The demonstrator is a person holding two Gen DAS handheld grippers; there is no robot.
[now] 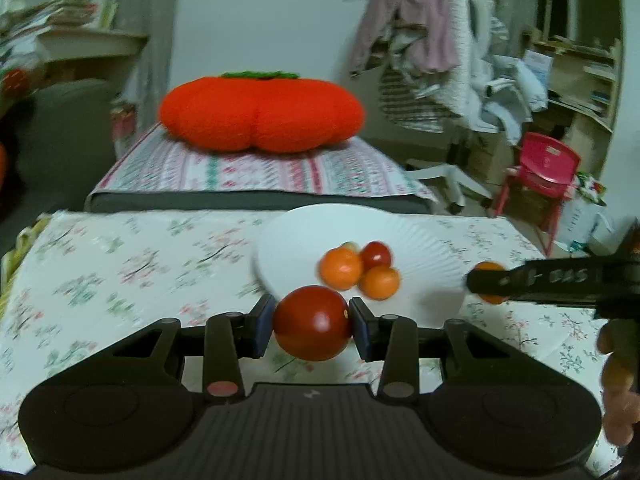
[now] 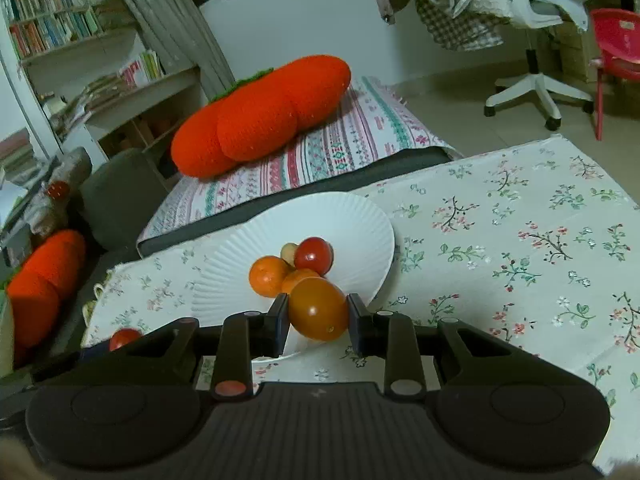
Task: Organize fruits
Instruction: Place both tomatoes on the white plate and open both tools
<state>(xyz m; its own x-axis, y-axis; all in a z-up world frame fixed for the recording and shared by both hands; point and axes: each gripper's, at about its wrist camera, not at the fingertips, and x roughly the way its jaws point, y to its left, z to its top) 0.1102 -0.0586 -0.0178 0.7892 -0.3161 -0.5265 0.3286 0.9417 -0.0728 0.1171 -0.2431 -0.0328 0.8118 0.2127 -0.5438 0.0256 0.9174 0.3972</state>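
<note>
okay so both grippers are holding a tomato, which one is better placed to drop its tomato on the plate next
Right, probably. The right gripper holds its orange tomato over the white plate's near rim, beside the fruit pile. The left gripper holds the red tomato just short of the plate.

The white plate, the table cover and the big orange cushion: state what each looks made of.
White plate: likely paper, matte, with a fluted, pleated rim that looks thin. Table cover: looks like printed cloth or paper, matte, with a floral pattern; the pictures leave it open. Orange cushion: soft plush fabric, fuzzy nap, stitched into lobes with a green top.
</note>
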